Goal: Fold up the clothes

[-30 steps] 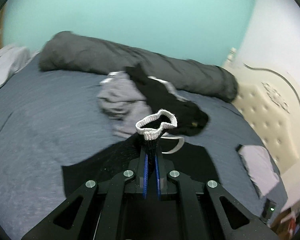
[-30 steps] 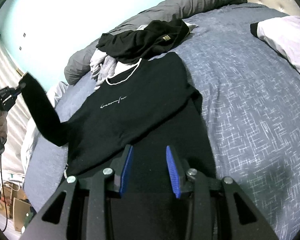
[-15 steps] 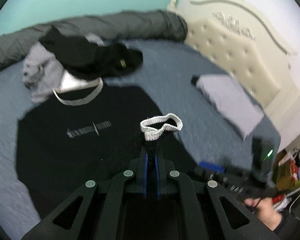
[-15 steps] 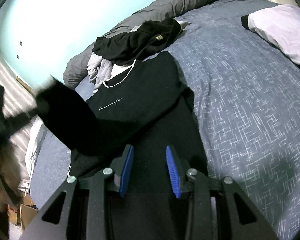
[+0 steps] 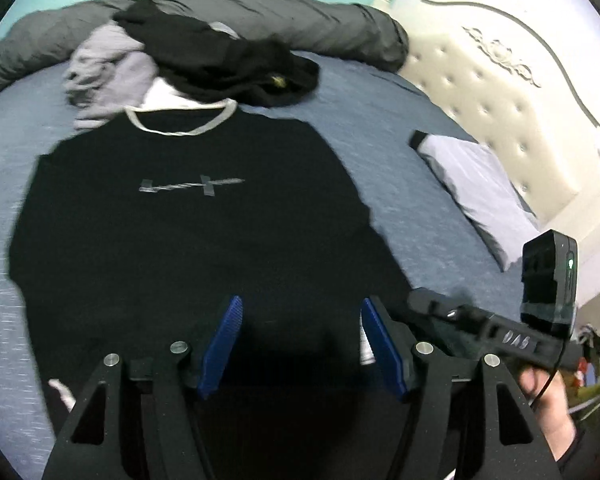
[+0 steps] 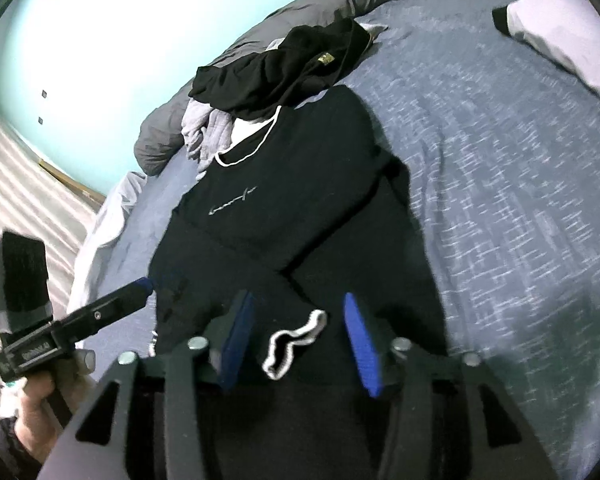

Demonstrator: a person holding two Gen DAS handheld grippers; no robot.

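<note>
Heathered blue-grey bedspread [image 5: 380, 152], flecked weave, spread wide under everything. Rolled grey duvet [image 5: 320, 28] along the far edge, tufted cream headboard [image 5: 500, 92] at the right in the left wrist view. Pale folded garment [image 5: 476, 188] with a black band lying flat near the headboard.

Black sweatshirt [image 5: 180, 232], matte knit, laid flat and face up mid-bed, white ribbed collar toward a heap of black and grey clothes [image 5: 204, 60]. Both sleeves folded in across the body, white-trimmed cuff [image 6: 296, 340] resting low on the hem.

A second ago cuff pinched in the left gripper and sleeve stretched out off the bed side; now sleeve laid over the chest, cuff released.

Left gripper [image 5: 300, 336] pitched down over the hem, blue ribbed pads wide apart after just opening, nothing between them but cloth lying below. Right gripper [image 6: 296, 336] angled down likewise, jaws just widened, cuff lying between the pads without being pressed. Bare hand [image 6: 40, 400] wrapped round the left gripper's handle at lower left of the right wrist view.
</note>
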